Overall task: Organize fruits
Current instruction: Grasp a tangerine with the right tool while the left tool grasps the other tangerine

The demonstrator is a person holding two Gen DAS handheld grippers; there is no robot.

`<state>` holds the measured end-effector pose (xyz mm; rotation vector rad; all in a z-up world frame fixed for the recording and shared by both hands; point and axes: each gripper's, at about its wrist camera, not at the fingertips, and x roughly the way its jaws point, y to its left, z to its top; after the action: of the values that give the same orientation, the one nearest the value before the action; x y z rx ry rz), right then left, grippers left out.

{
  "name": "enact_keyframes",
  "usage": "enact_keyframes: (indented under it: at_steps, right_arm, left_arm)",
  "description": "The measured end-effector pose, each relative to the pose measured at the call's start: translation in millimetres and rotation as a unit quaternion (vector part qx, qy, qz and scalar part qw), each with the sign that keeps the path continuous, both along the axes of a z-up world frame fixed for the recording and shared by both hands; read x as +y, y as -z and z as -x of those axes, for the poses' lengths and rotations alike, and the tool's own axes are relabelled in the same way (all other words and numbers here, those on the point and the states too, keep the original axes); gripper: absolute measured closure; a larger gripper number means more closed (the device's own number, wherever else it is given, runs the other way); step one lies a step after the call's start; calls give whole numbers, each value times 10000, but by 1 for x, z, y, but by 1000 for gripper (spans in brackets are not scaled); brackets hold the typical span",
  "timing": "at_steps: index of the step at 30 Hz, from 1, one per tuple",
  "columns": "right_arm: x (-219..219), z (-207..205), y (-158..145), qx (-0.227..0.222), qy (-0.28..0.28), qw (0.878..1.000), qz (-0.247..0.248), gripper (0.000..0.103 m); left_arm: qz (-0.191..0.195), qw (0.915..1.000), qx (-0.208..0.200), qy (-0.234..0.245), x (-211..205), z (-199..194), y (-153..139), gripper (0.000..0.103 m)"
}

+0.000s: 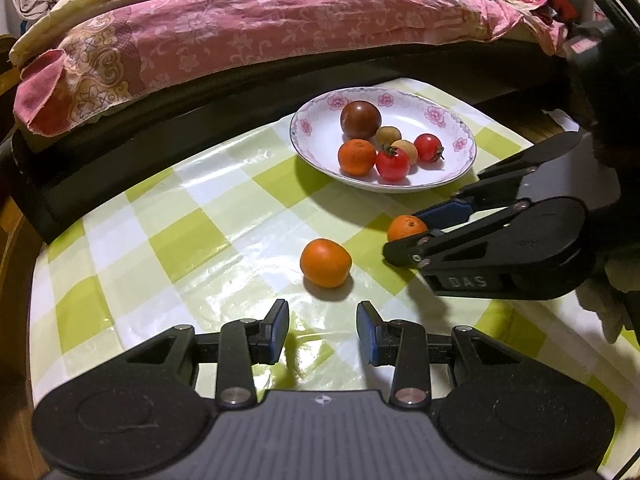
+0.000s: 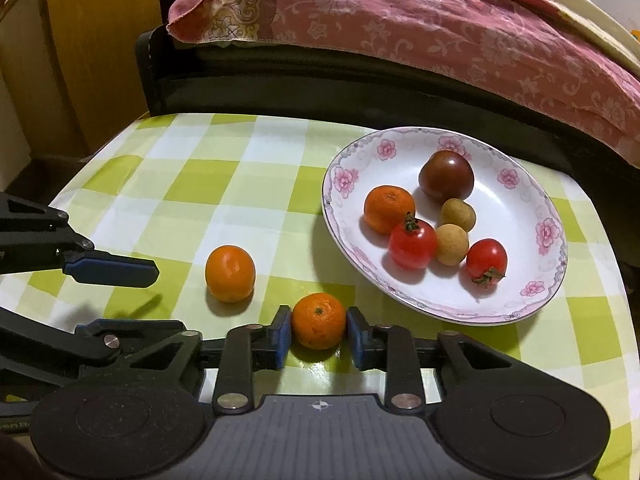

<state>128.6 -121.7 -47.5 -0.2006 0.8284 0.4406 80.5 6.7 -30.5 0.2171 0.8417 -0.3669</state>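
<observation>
A white floral plate [image 1: 460, 168] [image 2: 532, 304] holds a dark tomato [image 2: 446, 175], a mandarin [image 2: 388, 208], two red cherry tomatoes and two tan longans. Two mandarins lie on the checked cloth. My right gripper [image 2: 318, 334] [image 1: 416, 236] has its blue pads against both sides of one mandarin [image 2: 318, 321] [image 1: 406, 227], which rests on the table just in front of the plate. My left gripper [image 1: 322, 330] is open and empty, just short of the other mandarin [image 1: 325, 263] [image 2: 230, 273].
The table is covered with a green and white checked plastic cloth [image 1: 180, 220]. A dark bed frame [image 1: 160, 120] with a pink floral quilt [image 1: 240, 32] runs along the far edge. A wooden cabinet [image 2: 92, 60] stands at the far left.
</observation>
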Motion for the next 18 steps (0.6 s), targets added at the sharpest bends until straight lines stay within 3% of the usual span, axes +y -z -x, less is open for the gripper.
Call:
enact_keyframes:
  at_steps: [10,18]
  right_arm:
    - [-26,6,-7,138,370,9992,40,79]
    - [-27,12,-9,160,352,9992,89,79]
  left_arm:
    - [103,9999,-92,2,-11,-18,5,58]
    - [7,9997,-175,-170,-17,-34,14,58]
